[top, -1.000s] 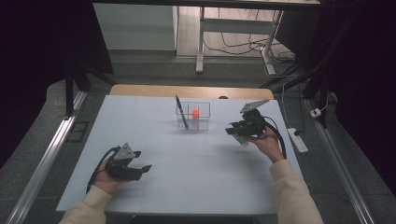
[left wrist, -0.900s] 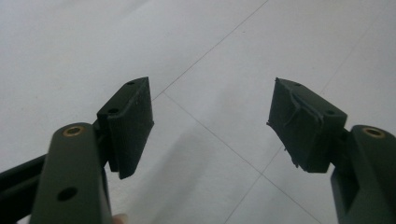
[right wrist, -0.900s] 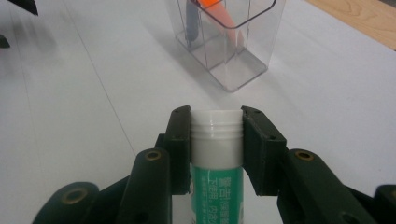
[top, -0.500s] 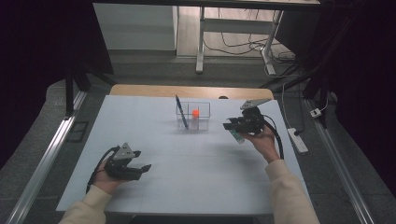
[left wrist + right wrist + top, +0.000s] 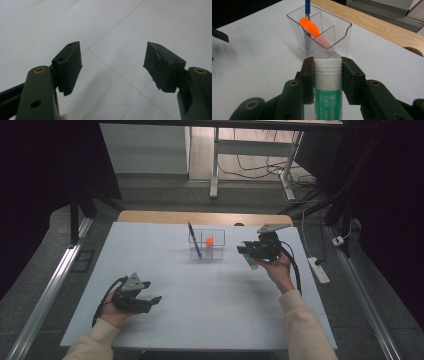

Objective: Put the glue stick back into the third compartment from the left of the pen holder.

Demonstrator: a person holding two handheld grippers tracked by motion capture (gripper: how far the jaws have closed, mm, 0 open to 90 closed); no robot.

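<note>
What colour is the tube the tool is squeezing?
The glue stick is green with a white cap, clearest in the right gripper view.

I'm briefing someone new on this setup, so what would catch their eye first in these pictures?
Probably the bright orange tool leaning in the clear divided organizer at the far middle of the white table, with a blue pen standing beside it. Next, the green-and-white glue stick clamped in the right gripper, aimed at the organizer.

Clear organizer (image 5: 322,32) just ahead; sides free.

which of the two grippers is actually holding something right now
The right gripper: its jaws are shut on the green glue stick. The left gripper rests with open jaws, nothing between them.
</note>
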